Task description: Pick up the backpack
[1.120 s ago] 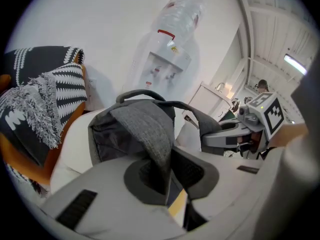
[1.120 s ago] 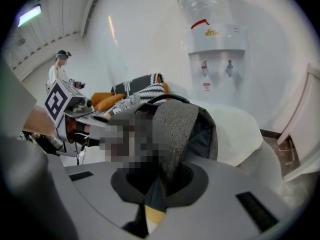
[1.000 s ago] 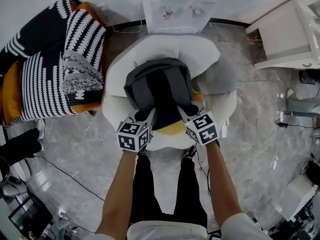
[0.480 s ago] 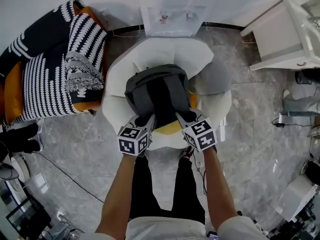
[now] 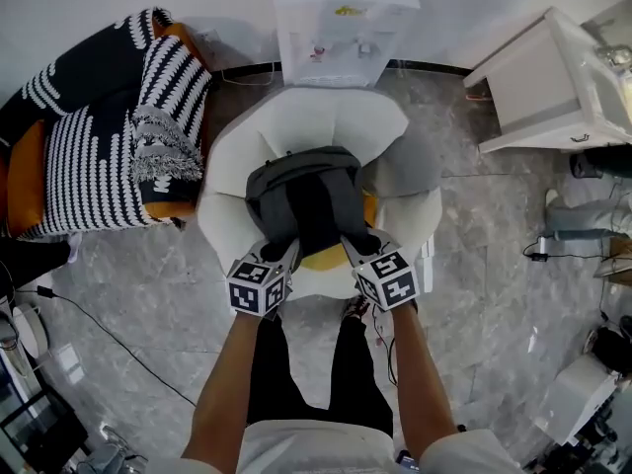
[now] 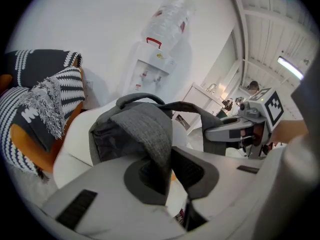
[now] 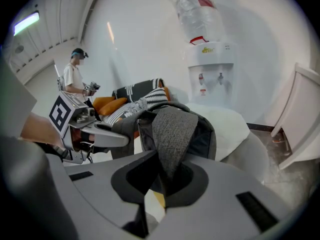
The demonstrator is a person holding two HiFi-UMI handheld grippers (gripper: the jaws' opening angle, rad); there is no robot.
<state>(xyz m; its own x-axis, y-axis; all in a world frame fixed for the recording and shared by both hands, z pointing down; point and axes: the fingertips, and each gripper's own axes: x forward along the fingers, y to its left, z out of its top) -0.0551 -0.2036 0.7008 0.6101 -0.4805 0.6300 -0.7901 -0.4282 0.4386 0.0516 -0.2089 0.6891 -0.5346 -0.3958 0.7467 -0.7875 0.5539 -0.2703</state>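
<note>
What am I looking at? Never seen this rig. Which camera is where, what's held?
No robot: a person holds a left hand-held gripper and a right hand-held gripper; the marker cubes are part of them. The head view looks down from a camera on the person's head. The two gripper views come from cameras riding on each gripper, looking along its jaws. A grey backpack is at a white round armchair, with a water dispenser behind. The left one is shut on one shoulder strap, the right on the other. Whether the backpack is clear of the seat I cannot tell.
</note>
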